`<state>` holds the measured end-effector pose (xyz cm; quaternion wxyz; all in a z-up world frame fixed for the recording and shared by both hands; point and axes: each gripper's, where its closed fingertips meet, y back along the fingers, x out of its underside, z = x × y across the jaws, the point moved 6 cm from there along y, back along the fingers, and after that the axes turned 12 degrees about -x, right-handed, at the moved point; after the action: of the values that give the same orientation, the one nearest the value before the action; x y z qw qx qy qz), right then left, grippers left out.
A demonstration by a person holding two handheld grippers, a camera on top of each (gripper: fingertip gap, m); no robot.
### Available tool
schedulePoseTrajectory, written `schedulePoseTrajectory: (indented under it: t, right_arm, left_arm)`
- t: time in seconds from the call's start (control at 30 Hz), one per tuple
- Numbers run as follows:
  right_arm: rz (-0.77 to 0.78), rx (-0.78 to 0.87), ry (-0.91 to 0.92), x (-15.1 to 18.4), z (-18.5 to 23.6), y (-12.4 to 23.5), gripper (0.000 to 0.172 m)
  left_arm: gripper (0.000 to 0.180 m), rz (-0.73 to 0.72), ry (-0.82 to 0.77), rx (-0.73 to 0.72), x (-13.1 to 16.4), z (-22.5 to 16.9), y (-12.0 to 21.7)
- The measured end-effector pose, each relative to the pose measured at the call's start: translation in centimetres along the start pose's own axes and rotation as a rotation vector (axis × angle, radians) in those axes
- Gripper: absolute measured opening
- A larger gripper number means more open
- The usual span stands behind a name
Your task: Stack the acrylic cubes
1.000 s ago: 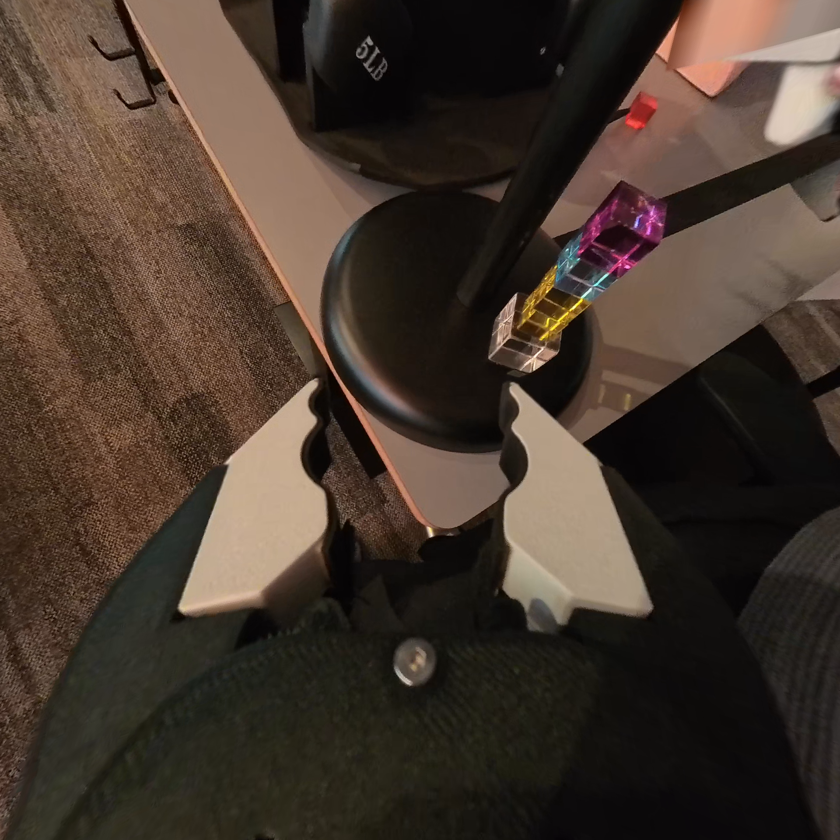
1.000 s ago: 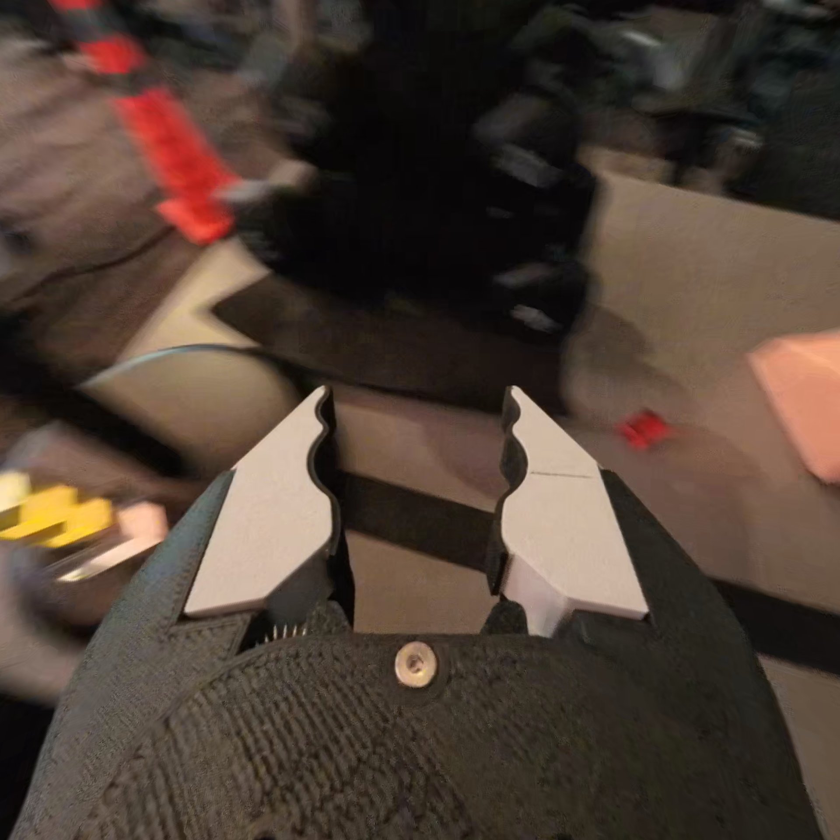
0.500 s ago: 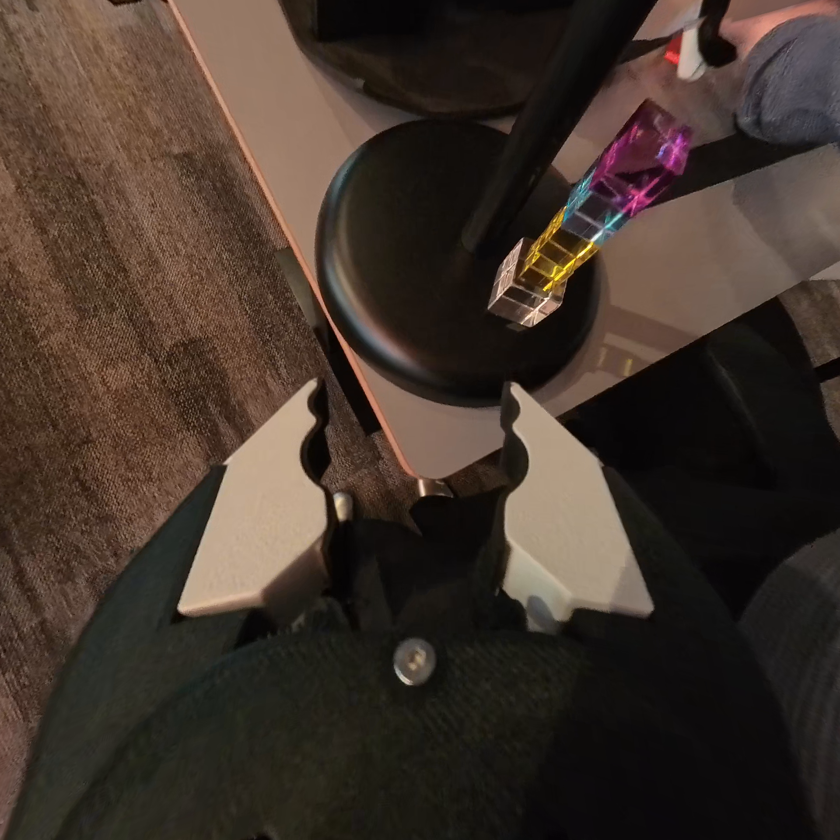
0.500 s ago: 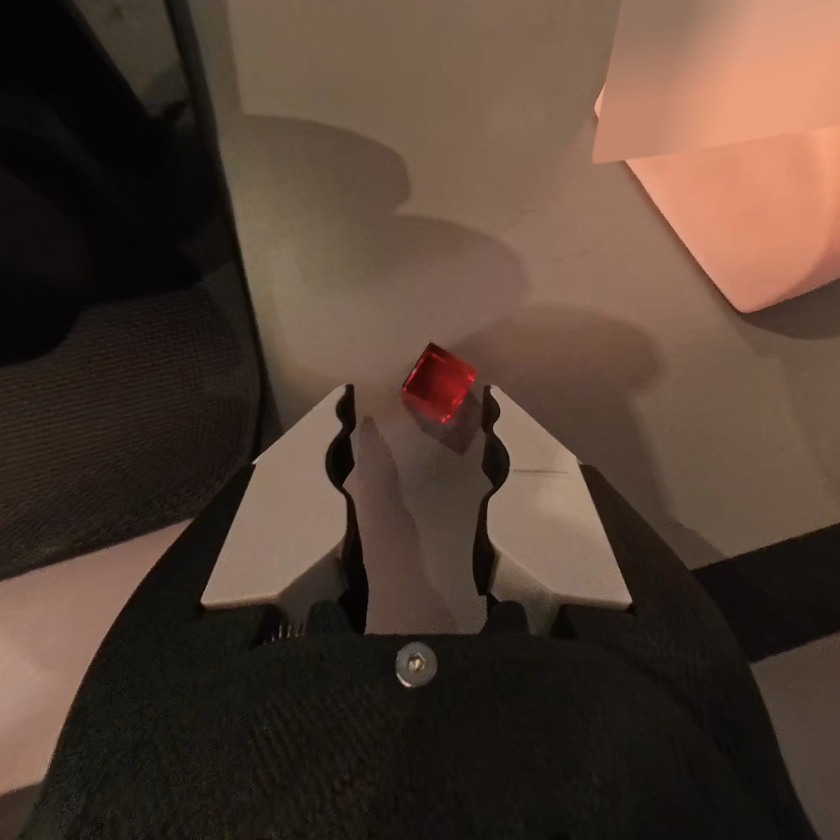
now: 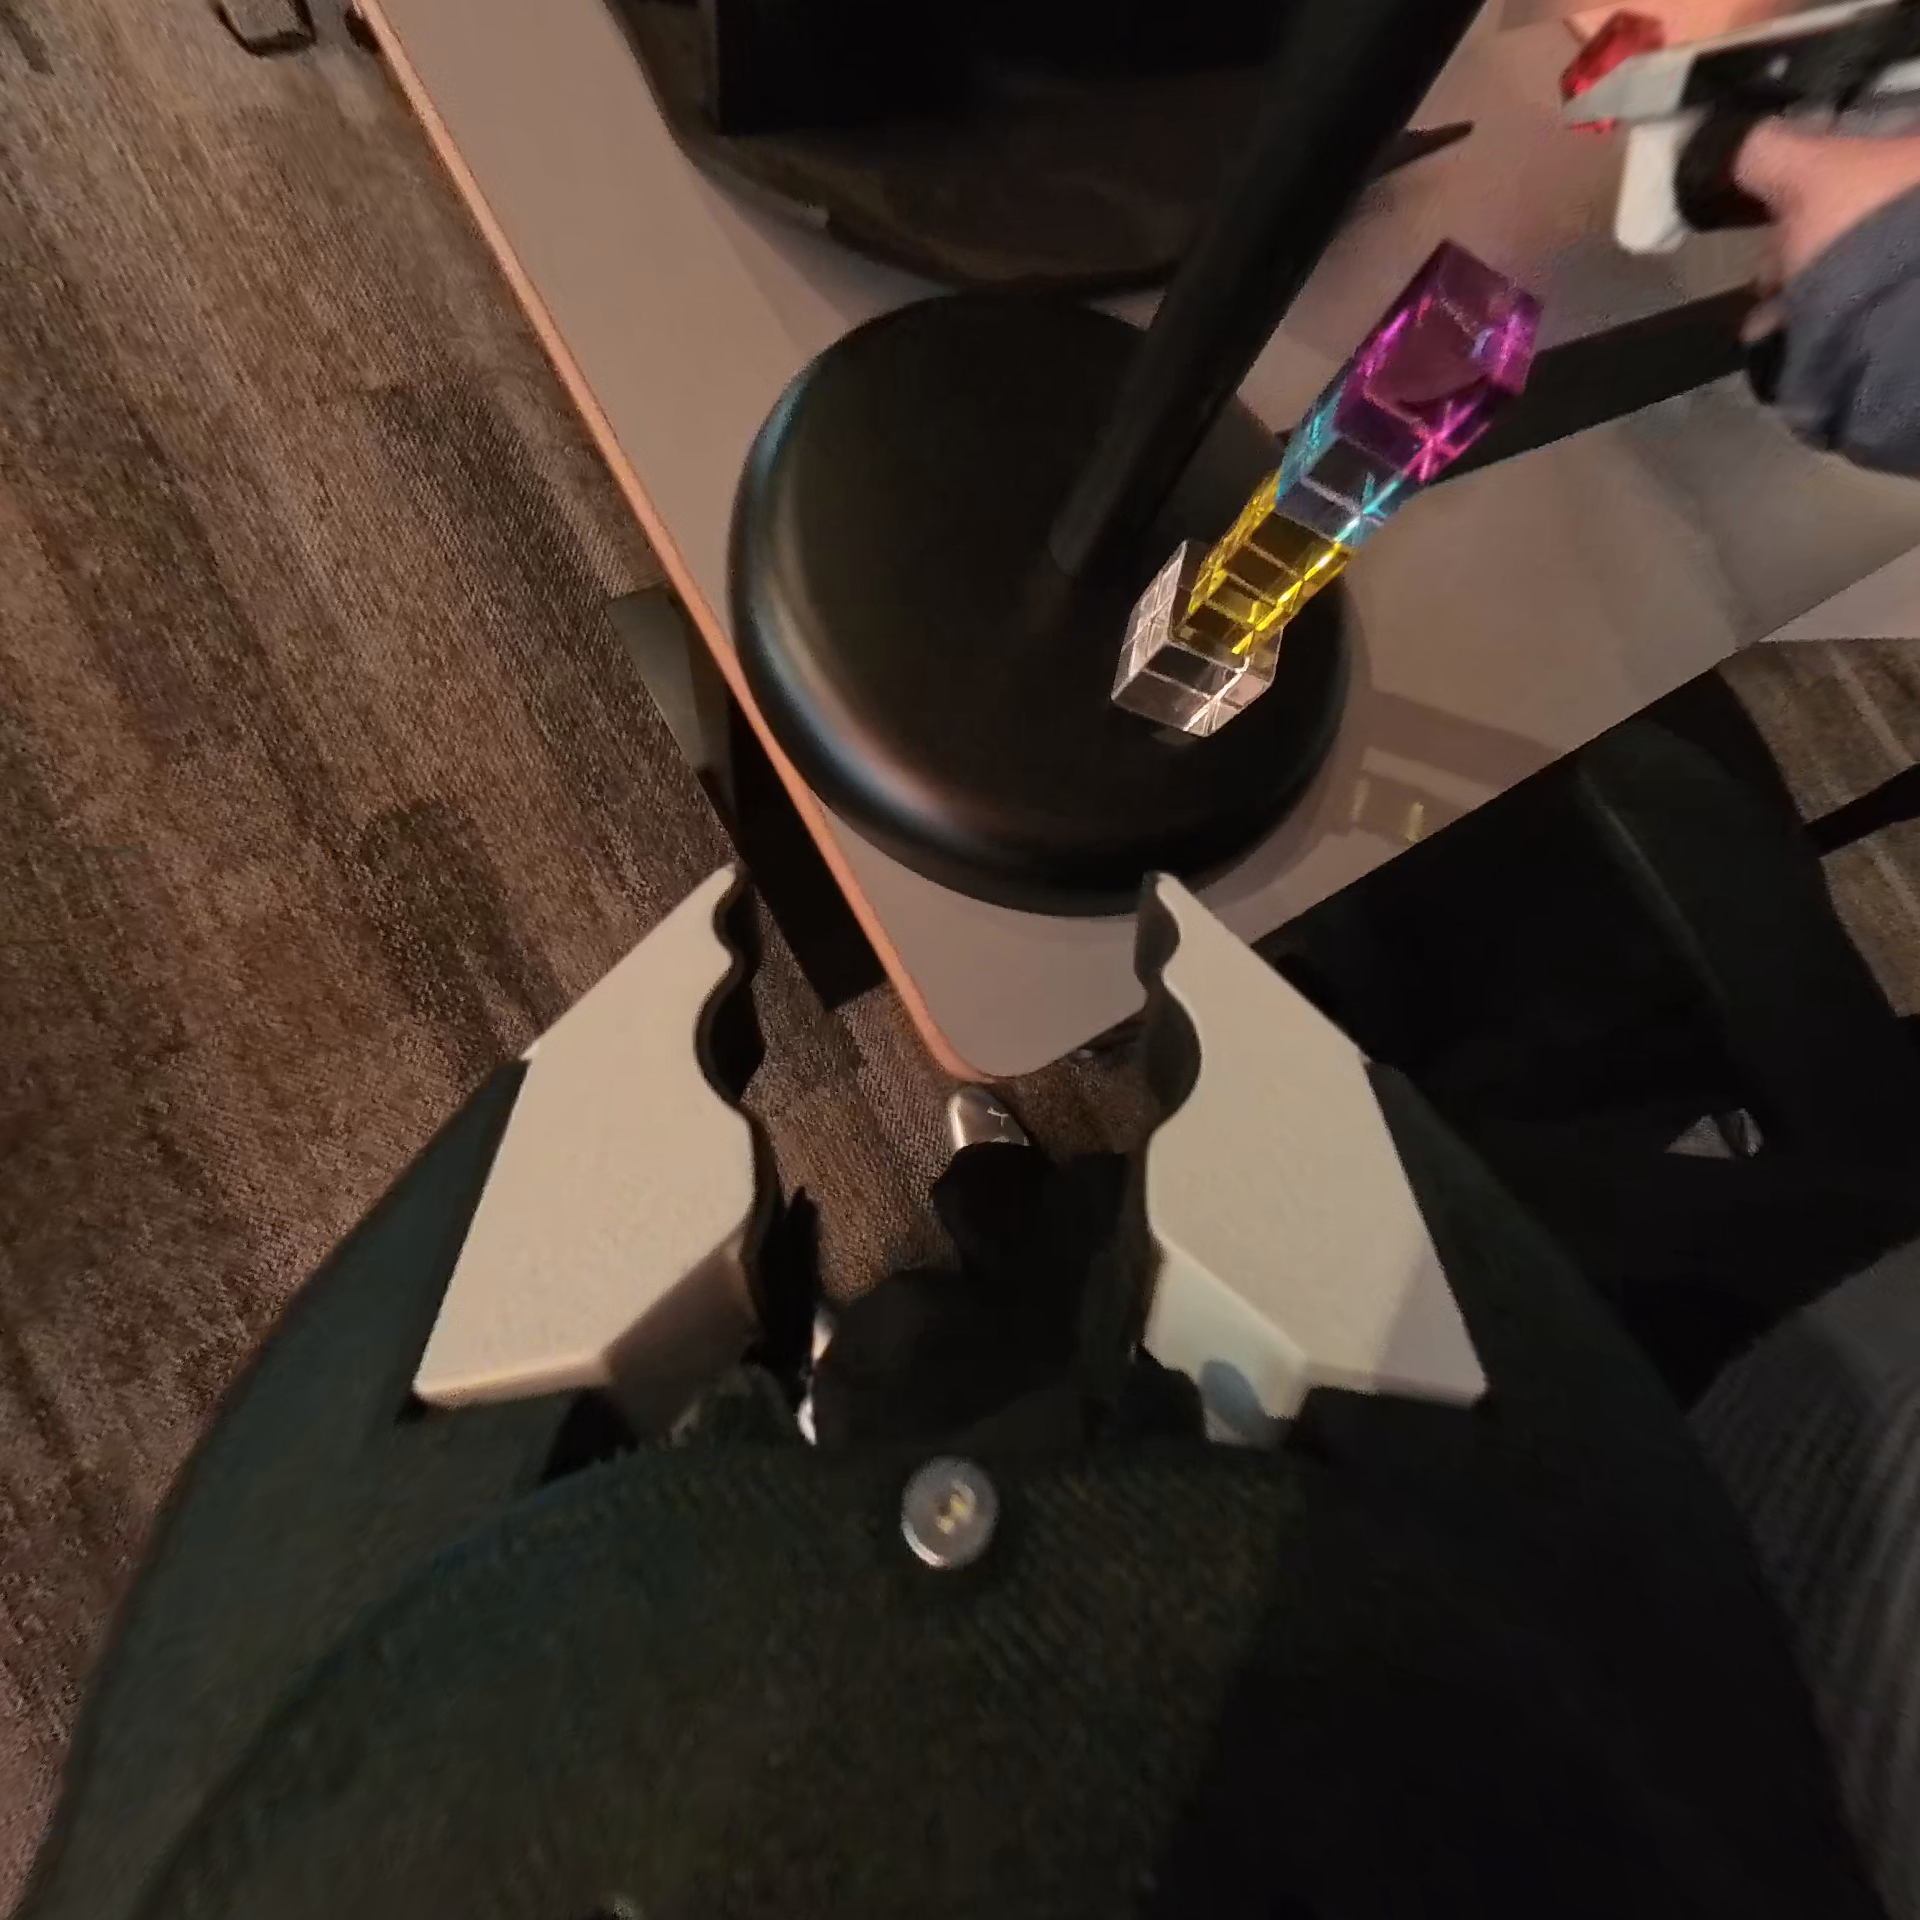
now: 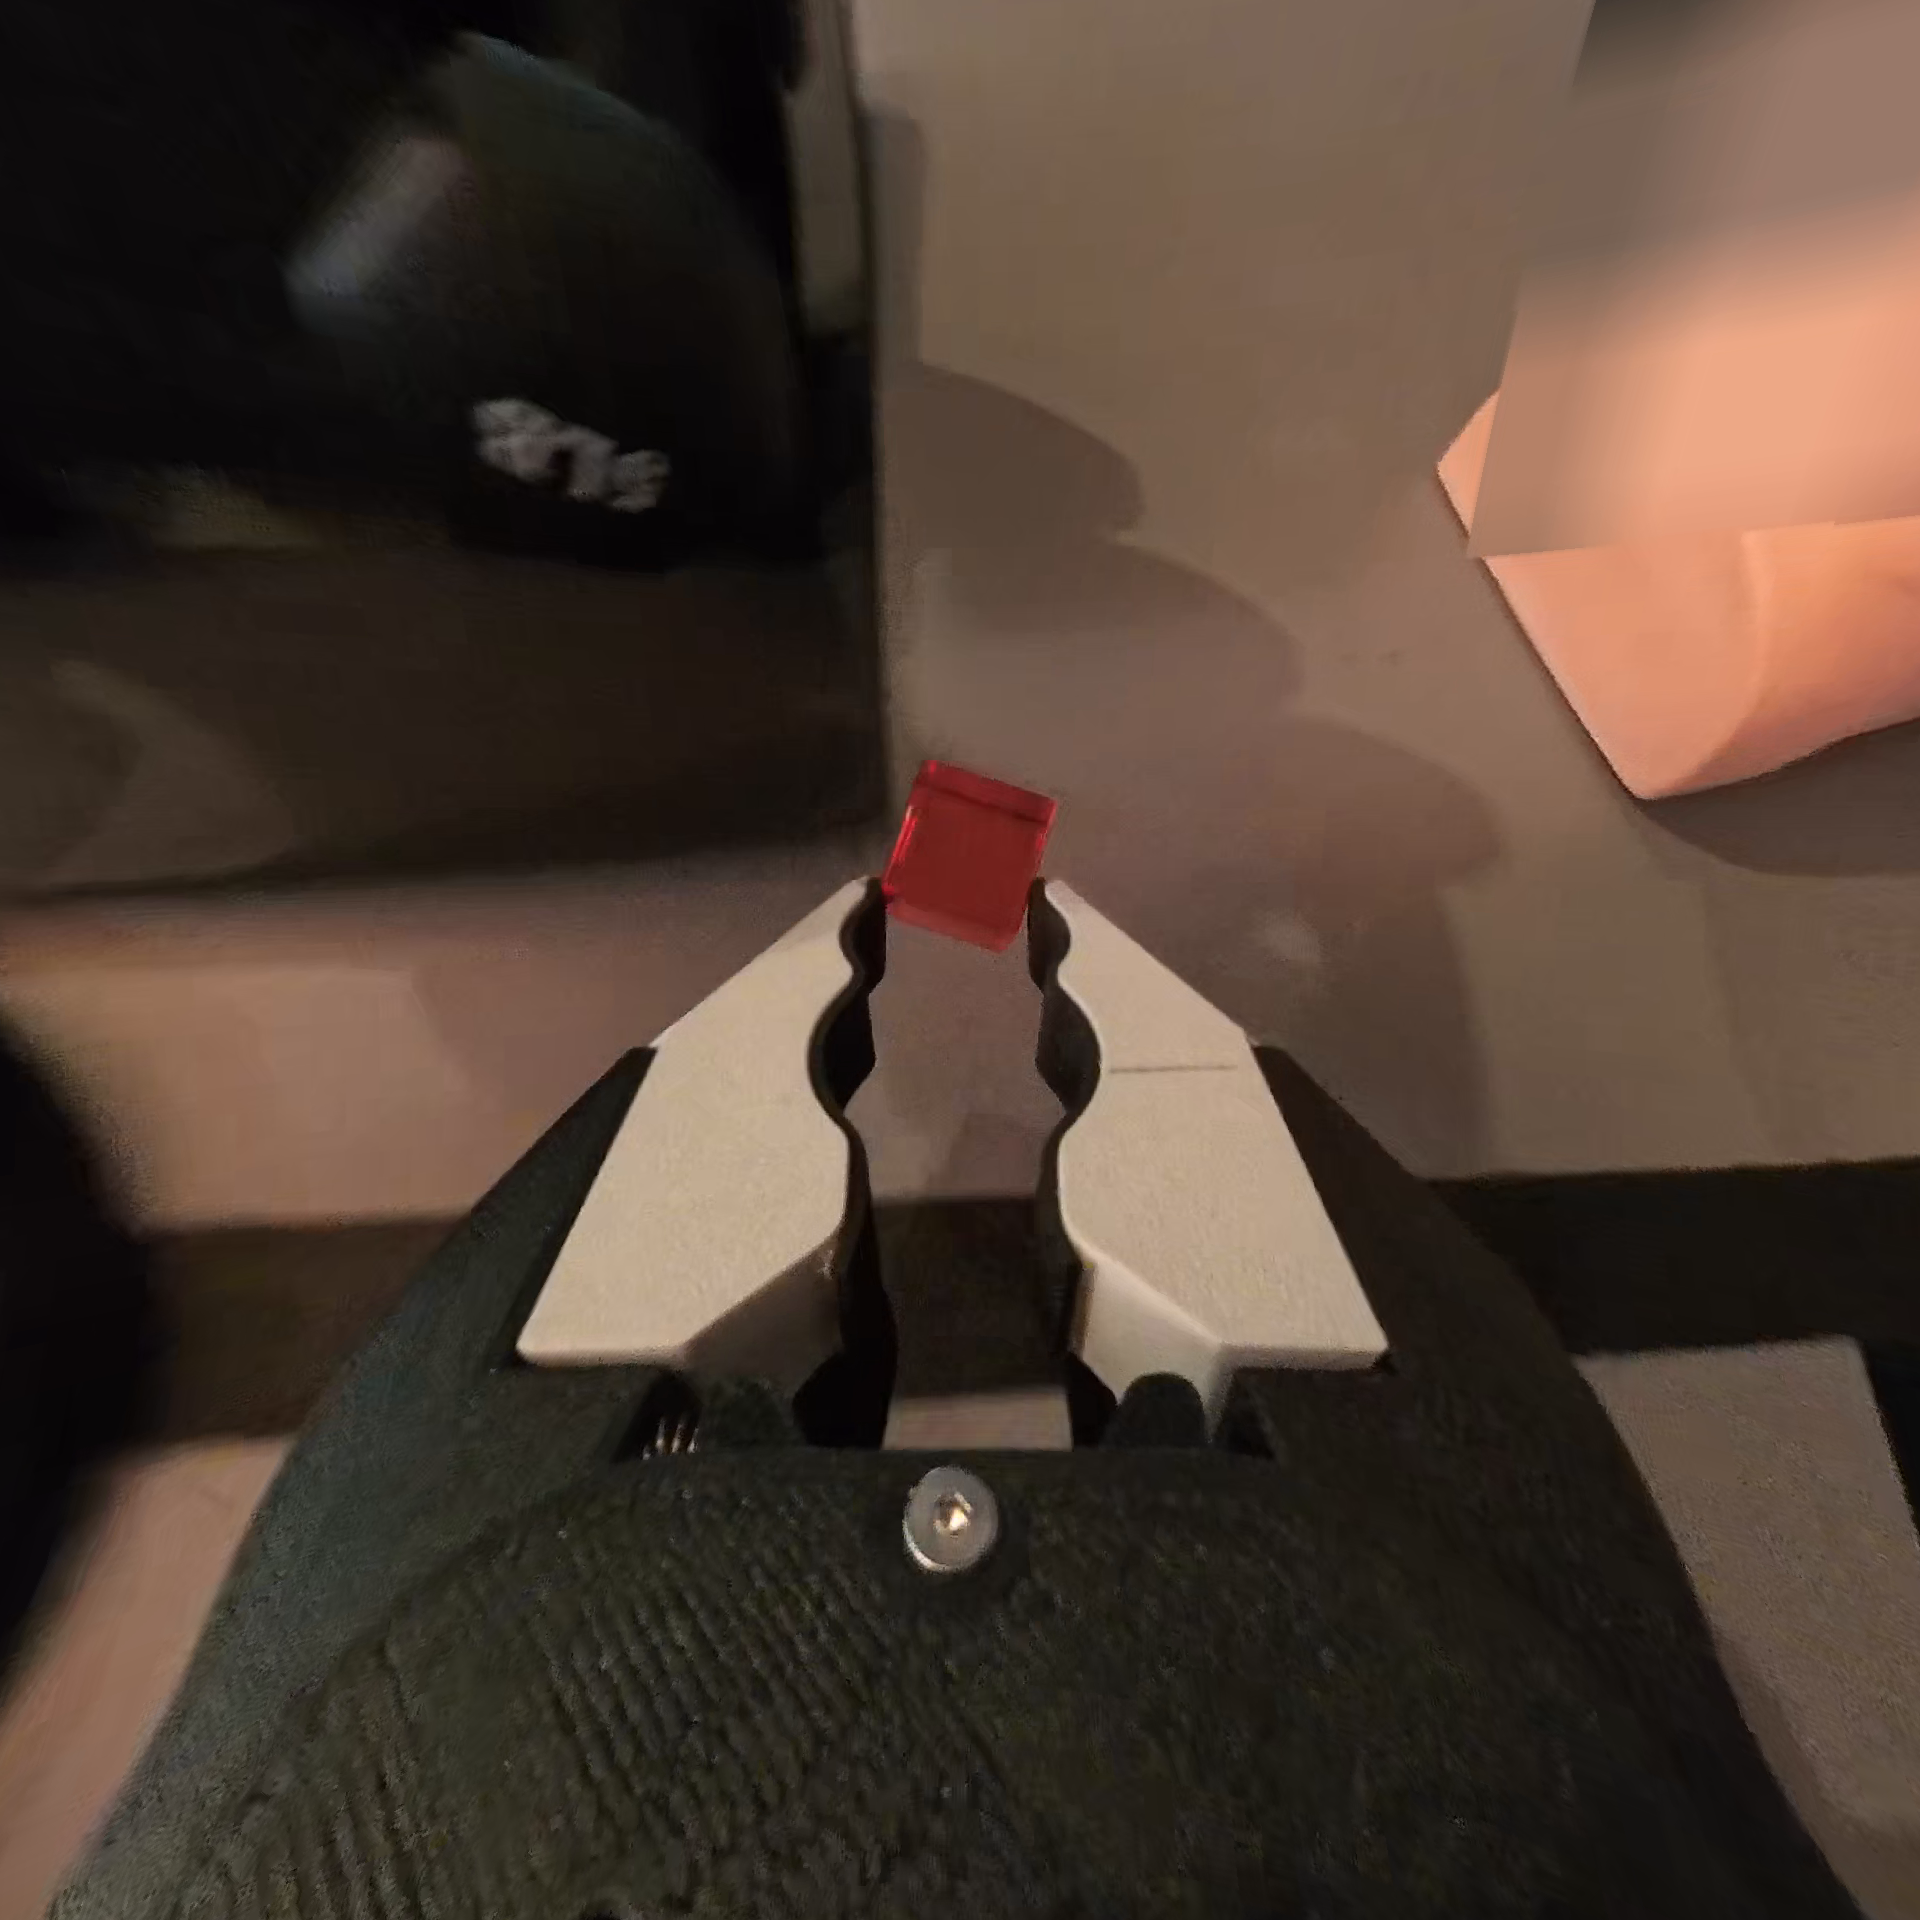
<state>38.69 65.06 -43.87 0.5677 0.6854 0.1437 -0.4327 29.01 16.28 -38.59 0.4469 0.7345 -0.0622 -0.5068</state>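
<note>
Right gripper (image 6: 956,899) pinches red cube (image 6: 968,868); cube stack (image 5: 1325,488) left-view only.

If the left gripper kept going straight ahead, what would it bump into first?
Probably the table corner, just ahead of the open left gripper; then the round black base. Depth is hard to judge.

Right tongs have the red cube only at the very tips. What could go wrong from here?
1. The red cube sits skewed at the very tips of the right tongs; it may twist out or drop.
2. The cube stack on the black round base leans; a nudge may topple it.
3. The black pole rises right beside the stack and may get knocked on approach.
</note>
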Motion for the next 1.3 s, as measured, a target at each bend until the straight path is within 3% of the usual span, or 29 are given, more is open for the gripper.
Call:
schedulePoseTrajectory:
  t: [0.27,0.4,0.5,0.8,1.2,1.3]
  right_arm:
    - [-0.084,-0.319,0.069,1.5,15.2,11.6,0.025]
    - [-0.120,-0.560,0.191,0.3,22.6,15.1,0.026]
    - [-0.084,-0.654,0.270,-0.6,25.9,16.0,0.026]
    - [0.117,-0.625,0.496,-1.2,29.5,15.0,0.026]
    - [0.177,-0.608,0.485,-1.2,30.0,14.0,0.026]
    - [0.168,-0.623,0.431,-1.1,30.1,14.3,0.039]
  left_arm:
    - [0.072,-0.049,-0.061,0.094,0.2,3.4,1.9]
    - [0.072,-0.058,-0.090,0.137,1.5,5.0,2.8]
    - [0.072,-0.062,-0.104,0.162,2.2,5.9,3.5]
    - [0.072,-0.080,-0.122,0.209,3.5,7.0,5.6]
    - [0.073,-0.077,-0.092,0.199,4.7,8.3,6.8]
    - [0.074,-0.077,-0.083,0.202,5.0,8.4,6.9]
